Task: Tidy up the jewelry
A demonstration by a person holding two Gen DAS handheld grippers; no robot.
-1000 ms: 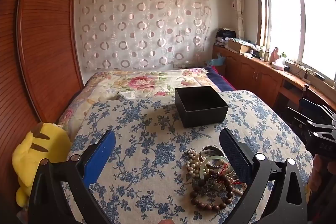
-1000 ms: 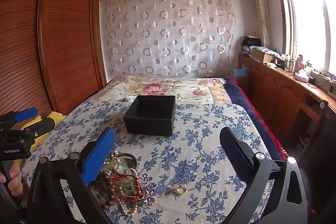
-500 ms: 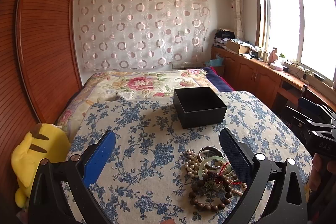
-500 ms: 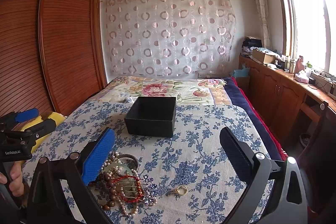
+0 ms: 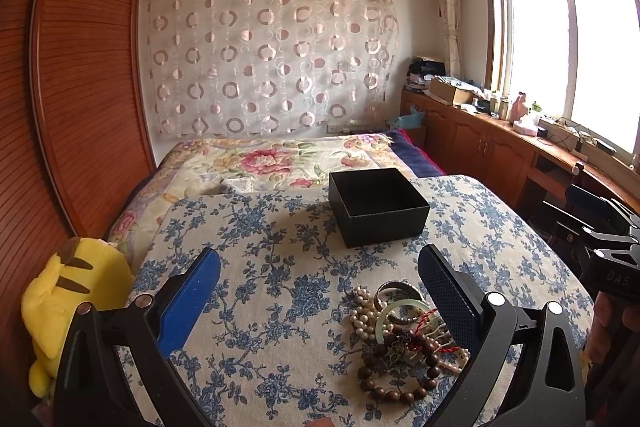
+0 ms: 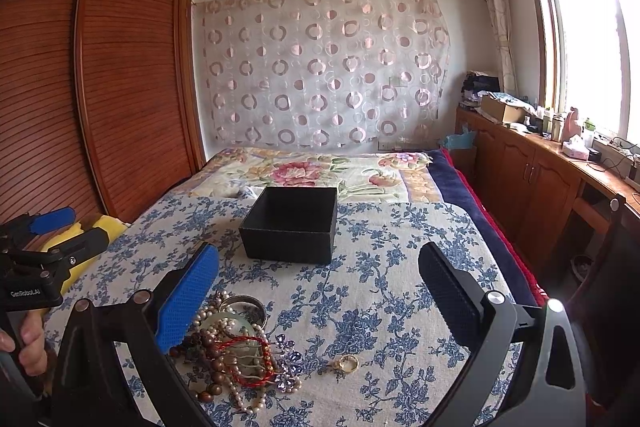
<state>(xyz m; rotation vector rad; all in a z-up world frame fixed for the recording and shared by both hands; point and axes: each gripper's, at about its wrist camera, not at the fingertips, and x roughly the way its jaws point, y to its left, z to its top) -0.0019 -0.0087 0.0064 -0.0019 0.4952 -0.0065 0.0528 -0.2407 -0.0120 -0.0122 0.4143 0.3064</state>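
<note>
Hovering wide open and empty, the left gripper (image 5: pixel 320 283) and right gripper (image 6: pixel 320 279) suggest that sorting has not begun: the jewelry (image 6: pixel 236 343) lies tangled on the cloth (image 6: pixel 380 291), near the box (image 6: pixel 292 223). Next, one gripper must descend and pinch a single piece.

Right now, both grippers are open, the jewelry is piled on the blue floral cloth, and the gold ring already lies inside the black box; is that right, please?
Not quite: the gold ring is not in the black box; it lies on the blue floral cloth beside the jewelry pile, as the right wrist view shows. The left gripper and right gripper are indeed open.
</note>
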